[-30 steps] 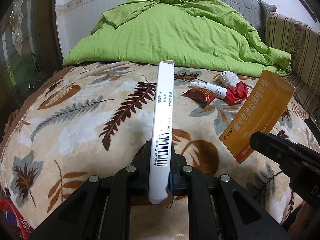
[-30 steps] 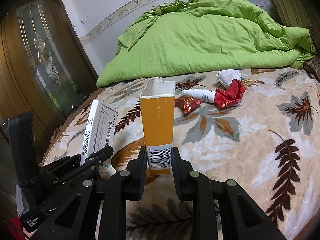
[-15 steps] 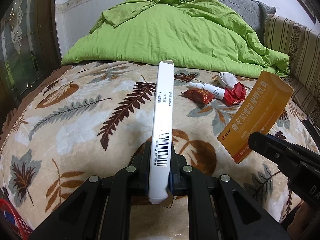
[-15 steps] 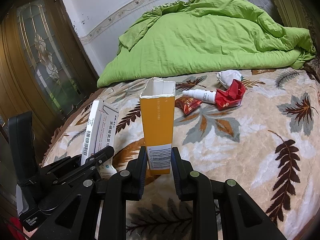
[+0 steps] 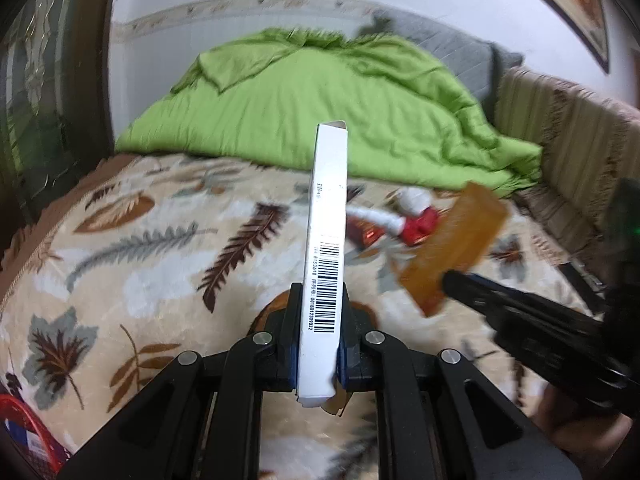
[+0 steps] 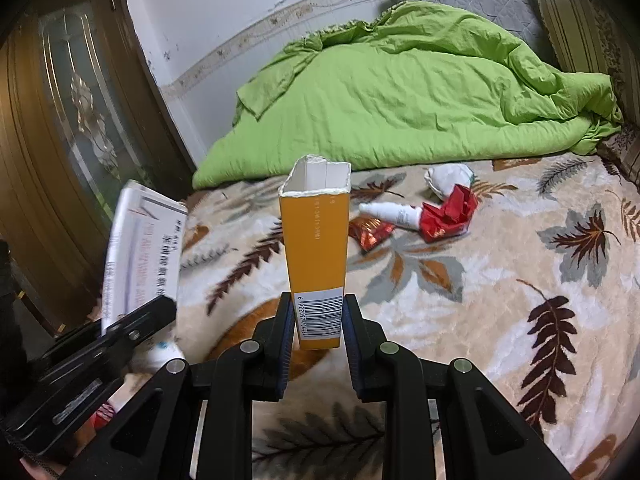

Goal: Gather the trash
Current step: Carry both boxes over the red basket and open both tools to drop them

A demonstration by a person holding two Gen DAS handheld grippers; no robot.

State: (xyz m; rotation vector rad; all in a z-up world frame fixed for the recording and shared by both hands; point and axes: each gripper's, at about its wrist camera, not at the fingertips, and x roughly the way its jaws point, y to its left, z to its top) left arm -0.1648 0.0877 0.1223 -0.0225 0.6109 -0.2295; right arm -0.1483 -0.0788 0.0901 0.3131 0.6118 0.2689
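My left gripper (image 5: 318, 328) is shut on a flat white carton (image 5: 326, 240) with a barcode, held upright above the bed. My right gripper (image 6: 318, 320) is shut on an open-topped orange carton (image 6: 316, 256), also upright. Each carton shows in the other view: the orange carton (image 5: 452, 248) blurred at right, the white carton (image 6: 140, 252) at left. On the leaf-print blanket (image 6: 500, 300) farther back lie a white spray bottle (image 6: 390, 213), a red foil wrapper (image 6: 370, 232), a crumpled red packet (image 6: 448, 216) and a wad of white tissue (image 6: 448, 176).
A heaped green duvet (image 6: 400, 100) covers the far half of the bed. A striped headboard cushion (image 5: 568, 136) stands at right. A wooden door with glass (image 6: 68, 120) is at left. A red basket (image 5: 24, 436) sits low at the left beside the bed.
Both grippers have lifted and tilted upward with their cartons held; more wall is in view. The left view is now blurred by motion. The trash on the blanket has not moved.
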